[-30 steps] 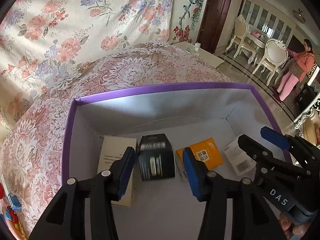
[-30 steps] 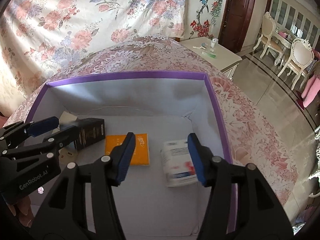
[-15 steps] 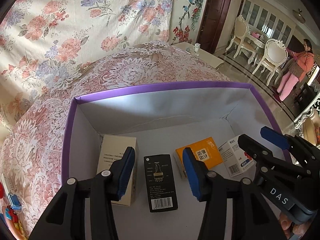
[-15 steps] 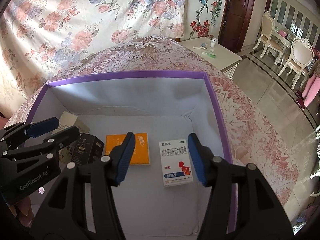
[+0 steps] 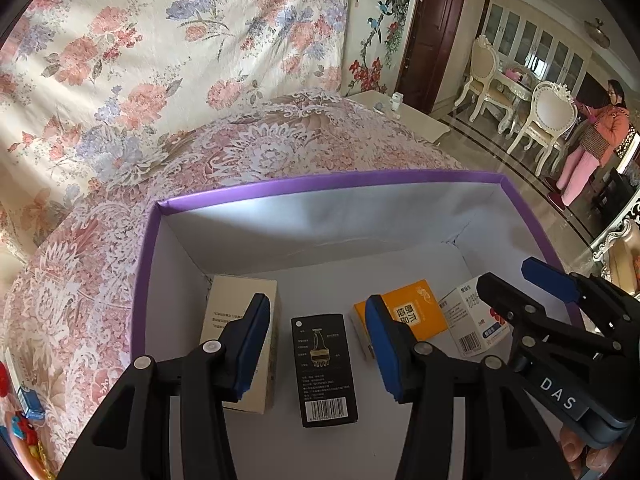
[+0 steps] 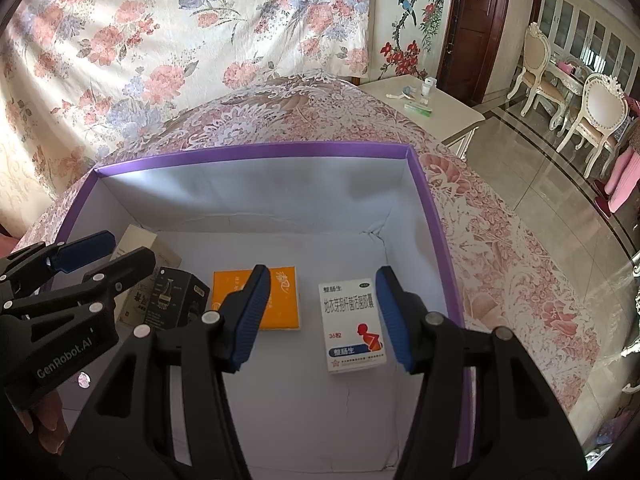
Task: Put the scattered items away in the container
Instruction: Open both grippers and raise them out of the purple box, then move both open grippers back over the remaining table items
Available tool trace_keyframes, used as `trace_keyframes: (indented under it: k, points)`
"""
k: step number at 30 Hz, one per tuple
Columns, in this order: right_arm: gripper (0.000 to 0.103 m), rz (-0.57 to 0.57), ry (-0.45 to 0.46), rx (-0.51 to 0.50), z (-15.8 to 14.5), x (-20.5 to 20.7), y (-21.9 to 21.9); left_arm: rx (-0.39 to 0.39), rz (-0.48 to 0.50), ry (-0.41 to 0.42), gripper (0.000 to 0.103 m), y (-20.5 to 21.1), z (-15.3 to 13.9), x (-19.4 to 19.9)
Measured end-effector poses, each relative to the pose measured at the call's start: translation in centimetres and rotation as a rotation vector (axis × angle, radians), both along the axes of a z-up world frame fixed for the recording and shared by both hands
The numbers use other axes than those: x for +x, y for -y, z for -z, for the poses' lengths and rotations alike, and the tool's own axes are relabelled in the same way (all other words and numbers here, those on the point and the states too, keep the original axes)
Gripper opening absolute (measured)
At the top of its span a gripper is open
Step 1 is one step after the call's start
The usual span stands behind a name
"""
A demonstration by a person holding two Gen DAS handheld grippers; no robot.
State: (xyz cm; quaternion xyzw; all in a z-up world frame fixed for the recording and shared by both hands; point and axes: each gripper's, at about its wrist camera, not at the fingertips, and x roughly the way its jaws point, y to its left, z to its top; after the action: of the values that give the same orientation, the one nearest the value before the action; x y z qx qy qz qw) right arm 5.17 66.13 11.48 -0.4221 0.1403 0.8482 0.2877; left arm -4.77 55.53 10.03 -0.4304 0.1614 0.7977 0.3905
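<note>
A purple-rimmed box [image 5: 320,188] with a white inside stands on the lace-covered table. On its floor lie a cream carton [image 5: 236,304], a black carton [image 5: 324,368], an orange carton [image 5: 416,312] and a white medicine carton [image 5: 468,320]. My left gripper [image 5: 320,344] hangs open above the black carton, touching nothing. In the right wrist view my right gripper [image 6: 324,312] stands open above the box [image 6: 256,156], over the gap between the orange carton [image 6: 284,304] and the white medicine carton [image 6: 352,328]. The black carton [image 6: 176,300] is half hidden behind the left gripper [image 6: 120,250].
The floral lace tablecloth [image 5: 224,152] surrounds the box, with a flowered curtain [image 5: 180,40] behind. A small white side table [image 6: 424,100] with small items stands beyond. Far right, a person [image 5: 592,140] stands by white chairs [image 5: 548,120]. Toys [image 5: 24,412] lie at the lower left.
The black carton and the white medicine carton were blurred in mid-fall a second ago; both have dropped and now lie flat on the box floor. Neither gripper has moved.
</note>
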Motion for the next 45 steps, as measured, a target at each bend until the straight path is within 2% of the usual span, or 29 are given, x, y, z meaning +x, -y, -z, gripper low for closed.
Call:
trace_keyframes:
  k: [15,24,35,45]
  points:
    - [0.058,0.036,-0.024,0.040,-0.5,0.4,0.2,0.073,-0.026,-0.103,0.051,1.0,-1.6,0.8]
    - [0.068,0.064,-0.051,0.135,-1.5,1.0,1.2,0.162,-0.022,-0.177,0.053,2.5,-3.0,1.9]
    - [0.073,0.060,-0.114,0.148,-2.5,1.4,2.2,0.226,-0.069,-0.184,0.055,6.7,-4.4,2.2]
    - [0.076,-0.061,-0.221,0.175,-5.4,0.4,8.6,0.279,-0.145,-0.181,0.057,13.2,-5.2,1.4]
